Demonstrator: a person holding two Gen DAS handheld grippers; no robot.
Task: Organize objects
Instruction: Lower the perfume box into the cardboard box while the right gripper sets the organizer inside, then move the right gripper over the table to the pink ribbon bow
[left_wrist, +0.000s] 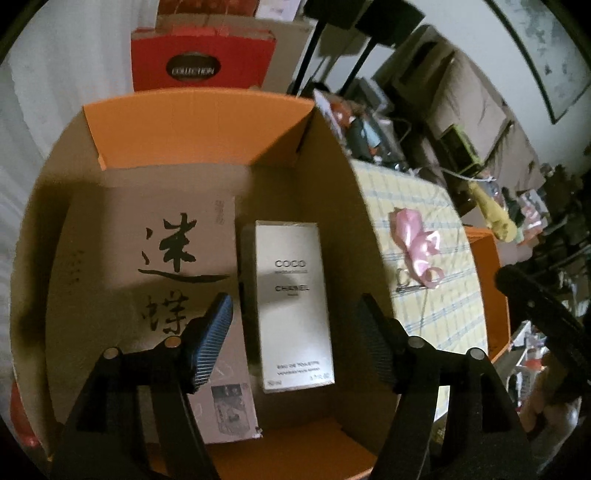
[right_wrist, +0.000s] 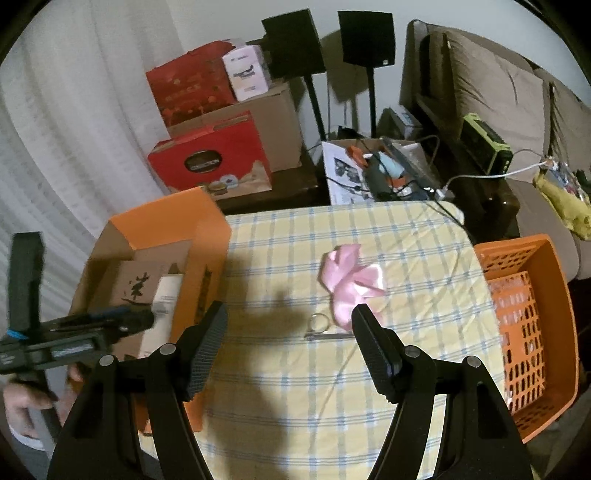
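The orange cardboard box (right_wrist: 207, 221) stands at the left end of the checked tablecloth (right_wrist: 280, 387) and serves as the landmark. Inside it lie a brown calligraphy box (left_wrist: 147, 258) and, just beside that on the right, a white Coco Chanel perfume box (left_wrist: 291, 302). The left gripper (left_wrist: 291, 332) hangs over the box's interior, jaws spread and empty, with the perfume box framed between them. To the right of the box, on the cloth, a pink ribbon bow (right_wrist: 351, 284) touches a metal key ring (right_wrist: 319, 325); the right gripper (right_wrist: 288, 339) hovers above these, jaws spread, holding nothing. An orange plastic basket (right_wrist: 532, 332) sits at the far end from the box. The packing step seems half done: the next move likely calls for lowering the right gripper onto the bow and pinching its soft loops gently.
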